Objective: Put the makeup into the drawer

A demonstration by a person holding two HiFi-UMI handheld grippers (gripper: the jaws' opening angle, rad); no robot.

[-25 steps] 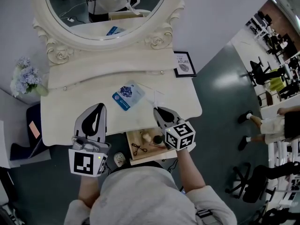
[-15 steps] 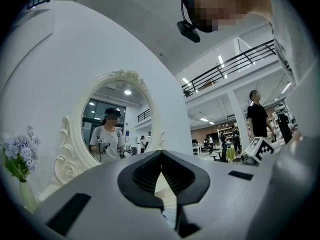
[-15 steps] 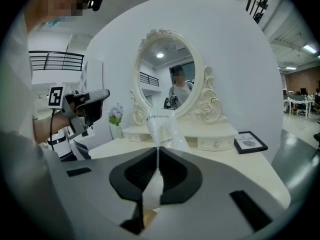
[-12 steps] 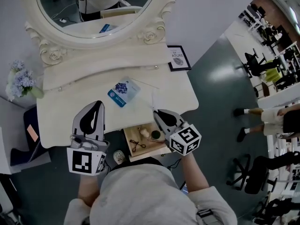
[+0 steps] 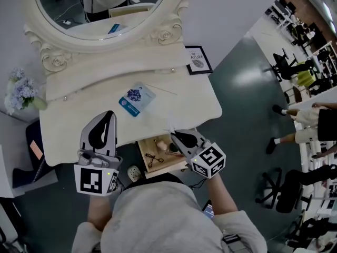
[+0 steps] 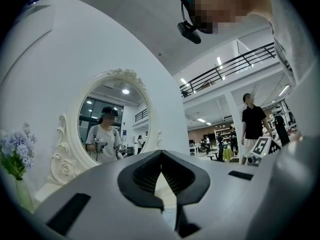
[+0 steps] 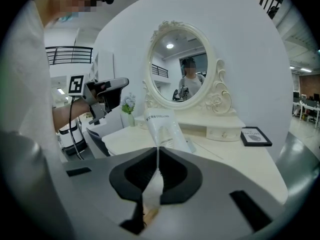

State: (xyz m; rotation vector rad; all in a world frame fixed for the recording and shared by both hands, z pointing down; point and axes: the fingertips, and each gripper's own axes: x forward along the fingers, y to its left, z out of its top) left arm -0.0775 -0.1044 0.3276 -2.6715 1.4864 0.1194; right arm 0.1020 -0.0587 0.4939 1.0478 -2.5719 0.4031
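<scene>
My right gripper (image 5: pixel 175 136) (image 7: pixel 158 151) is shut on a white sachet of makeup (image 7: pixel 164 129), which stands up from between the jaws. It hangs at the dressing table's front edge, over the open wooden drawer (image 5: pixel 150 151). In the head view the sachet hardly shows against the pale table. In the drawer lie a small metal curler (image 5: pixel 154 160) and a few other small items. A blue-and-white packet (image 5: pixel 136 99) lies on the tabletop (image 5: pixel 79 125). My left gripper (image 5: pixel 109 115) (image 6: pixel 161 165) is shut with nothing in it, over the table's front left.
A big oval mirror (image 5: pixel 100 9) stands at the back of the table, with a framed card (image 5: pixel 197 60) to its right and blue flowers (image 5: pixel 21 91) at the left. A row of small drawers (image 5: pixel 116 80) runs under the mirror. A dark bag (image 5: pixel 29 146) sits at the table's left.
My right gripper has drawn back from the tabletop toward the drawer, with the sachet in it. The left gripper has stayed where it was.
</scene>
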